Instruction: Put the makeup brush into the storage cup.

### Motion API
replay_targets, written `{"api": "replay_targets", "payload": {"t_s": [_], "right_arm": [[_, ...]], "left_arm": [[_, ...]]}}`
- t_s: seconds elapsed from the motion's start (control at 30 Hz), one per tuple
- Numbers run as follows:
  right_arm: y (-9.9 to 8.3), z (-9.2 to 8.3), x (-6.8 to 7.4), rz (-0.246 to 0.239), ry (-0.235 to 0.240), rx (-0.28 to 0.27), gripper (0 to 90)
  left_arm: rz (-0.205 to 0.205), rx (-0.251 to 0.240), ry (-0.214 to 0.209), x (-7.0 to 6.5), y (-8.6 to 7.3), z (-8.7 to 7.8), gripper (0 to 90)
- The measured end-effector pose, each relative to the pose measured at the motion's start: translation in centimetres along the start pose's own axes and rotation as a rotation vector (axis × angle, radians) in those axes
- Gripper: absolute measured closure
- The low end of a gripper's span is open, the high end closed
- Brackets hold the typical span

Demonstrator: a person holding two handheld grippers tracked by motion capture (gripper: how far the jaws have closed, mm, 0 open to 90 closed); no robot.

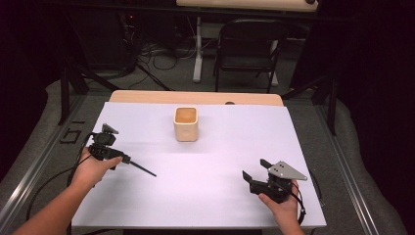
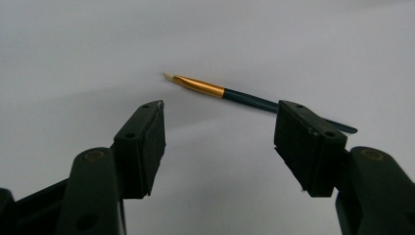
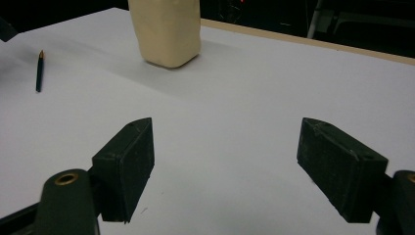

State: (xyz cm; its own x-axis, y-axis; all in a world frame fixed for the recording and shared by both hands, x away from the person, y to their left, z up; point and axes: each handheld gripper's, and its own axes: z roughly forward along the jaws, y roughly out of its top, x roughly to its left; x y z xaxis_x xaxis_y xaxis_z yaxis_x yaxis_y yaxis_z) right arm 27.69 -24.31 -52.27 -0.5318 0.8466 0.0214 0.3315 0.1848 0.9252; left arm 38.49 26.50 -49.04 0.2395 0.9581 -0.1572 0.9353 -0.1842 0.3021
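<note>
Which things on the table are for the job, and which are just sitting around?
For the job:
- paintbrush, lying on the table in front of the open left gripper
- cream cup, likely where the brush goes

Just around:
- right gripper, open and holding nothing
- folding chair behind the table

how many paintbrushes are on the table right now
1. A thin dark-handled paintbrush with a gold ferrule lies flat on the white table, just beyond the open left gripper, left of the beige square cup. No others visible.
</note>
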Motion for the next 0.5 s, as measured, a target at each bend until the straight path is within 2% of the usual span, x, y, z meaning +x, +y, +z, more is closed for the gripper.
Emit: {"api": "replay_targets", "payload": {"t_s": [0.5], "right_arm": [[-0.02,0.04,0.03,0.001,0.003,0.008,21.5]], "left_arm": [[-0.028,0.044,0.007,0.47,0.65,0.74,36.4]]}}
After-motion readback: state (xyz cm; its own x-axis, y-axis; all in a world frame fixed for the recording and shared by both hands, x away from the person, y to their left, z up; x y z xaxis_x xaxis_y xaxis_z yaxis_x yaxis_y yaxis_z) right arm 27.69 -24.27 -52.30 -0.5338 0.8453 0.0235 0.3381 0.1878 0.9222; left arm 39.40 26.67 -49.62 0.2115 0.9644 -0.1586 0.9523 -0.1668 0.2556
